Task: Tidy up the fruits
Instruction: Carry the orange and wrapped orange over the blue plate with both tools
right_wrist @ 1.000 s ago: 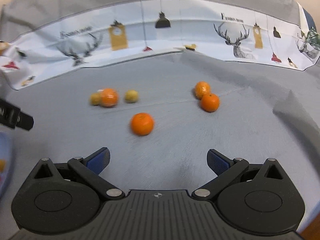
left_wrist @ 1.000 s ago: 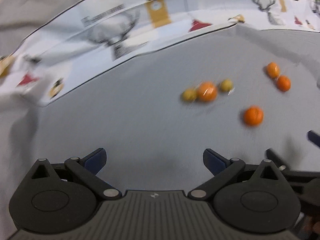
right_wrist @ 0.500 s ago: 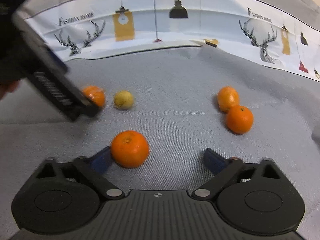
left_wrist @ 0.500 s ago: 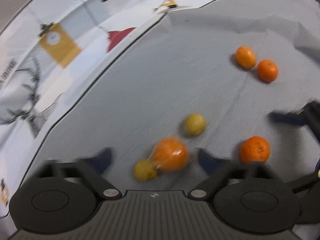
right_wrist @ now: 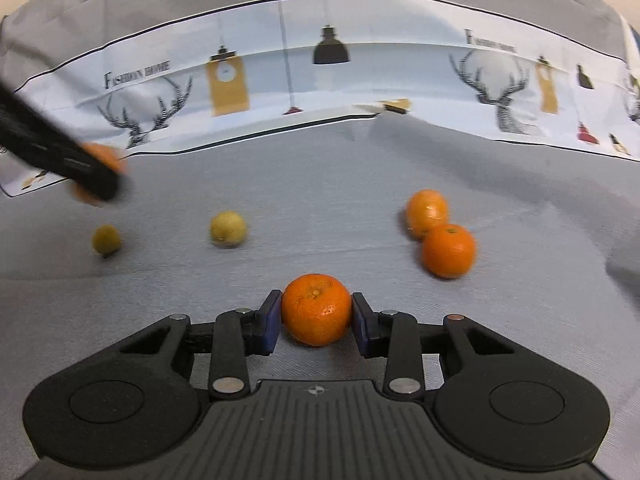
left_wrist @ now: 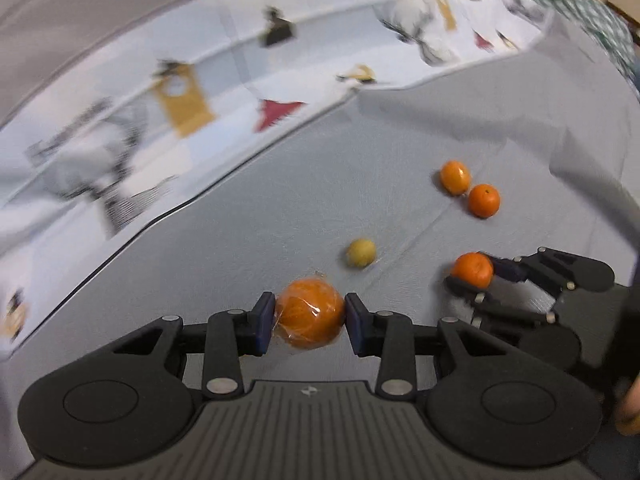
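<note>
On a grey cloth (right_wrist: 320,208) lie several oranges and two small yellow fruits. My left gripper (left_wrist: 310,322) has a plastic-wrapped orange (left_wrist: 310,312) between its jaws, which are still closing; both pads touch it. My right gripper (right_wrist: 316,318) is also closing, its pads against a bare orange (right_wrist: 317,309). In the left wrist view the right gripper (left_wrist: 474,278) shows at the right with that orange (left_wrist: 472,270). In the right wrist view the left gripper (right_wrist: 96,180) is a blurred dark bar at the left, orange showing behind it.
Two oranges (right_wrist: 426,212) (right_wrist: 449,250) touch each other at the right. One yellow fruit (right_wrist: 228,229) lies mid-left, another (right_wrist: 106,239) further left. A white printed border (right_wrist: 320,80) with stags and lamps runs along the far side, and the cloth folds up at the right.
Both grippers went from wide open to closed on fruit. The left one swung in onto the wrapped orange between the yellow fruits. The right one moved forward and down onto the lone orange.
</note>
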Available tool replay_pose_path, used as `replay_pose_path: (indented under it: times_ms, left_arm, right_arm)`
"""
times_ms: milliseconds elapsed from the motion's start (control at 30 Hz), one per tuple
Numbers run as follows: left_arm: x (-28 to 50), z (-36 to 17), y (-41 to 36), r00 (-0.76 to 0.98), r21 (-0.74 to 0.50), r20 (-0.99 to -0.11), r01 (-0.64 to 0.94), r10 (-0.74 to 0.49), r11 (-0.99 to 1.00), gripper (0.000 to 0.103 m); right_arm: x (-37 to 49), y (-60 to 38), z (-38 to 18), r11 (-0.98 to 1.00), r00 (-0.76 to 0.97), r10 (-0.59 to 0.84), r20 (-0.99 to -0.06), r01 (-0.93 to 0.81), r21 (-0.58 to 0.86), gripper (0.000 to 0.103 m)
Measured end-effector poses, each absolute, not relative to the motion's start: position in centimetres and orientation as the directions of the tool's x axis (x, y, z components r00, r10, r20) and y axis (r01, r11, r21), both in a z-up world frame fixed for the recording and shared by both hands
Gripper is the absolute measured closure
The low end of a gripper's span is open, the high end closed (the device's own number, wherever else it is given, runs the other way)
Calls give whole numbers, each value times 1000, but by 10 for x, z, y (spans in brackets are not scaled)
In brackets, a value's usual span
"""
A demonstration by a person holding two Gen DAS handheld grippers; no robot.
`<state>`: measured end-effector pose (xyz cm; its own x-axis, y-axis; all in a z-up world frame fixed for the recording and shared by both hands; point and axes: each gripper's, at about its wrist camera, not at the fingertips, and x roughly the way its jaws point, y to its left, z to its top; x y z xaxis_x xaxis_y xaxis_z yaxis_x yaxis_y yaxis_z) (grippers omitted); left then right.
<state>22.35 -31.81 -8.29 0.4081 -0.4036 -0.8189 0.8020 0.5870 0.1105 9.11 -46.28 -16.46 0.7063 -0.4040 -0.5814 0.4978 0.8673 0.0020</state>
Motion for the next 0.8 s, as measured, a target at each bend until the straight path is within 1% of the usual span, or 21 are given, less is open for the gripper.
replay_pose_path:
  times_ms: [200,300,400,500,633,800]
  left_arm:
    - [181,-53,-238,445,88,-831,697,-333,712,62]
    - [160,-42,-202,461,69,-829,645,-316,761,62]
    - [139,-33,-170,445,33,-844,601,-300,799,62]
    - [114,-24,-145,462,42,-842,572,-279,820,62]
    - [80,-13,-112,478,40,-837,539,-267,841,62]
    - [40,-1,-72,483,2,-829,509,-283,861,62]
  right_arm:
    - [68,-440,-138,868,714,-404,-572,496,5,66]
    - [55,-422,-118,881,742,-373,-557,471,37,65]
    - [38,-401,-101,887,751,-325,-575,452,90,65]
    - [20,-376,-82,898,770,-261,-582,415,146,65]
    - [-4,-334,-57,936,798,-183,-574,320,148,65]
    - [-29,-281,-29,969,823,-101,-559,209,133,65]
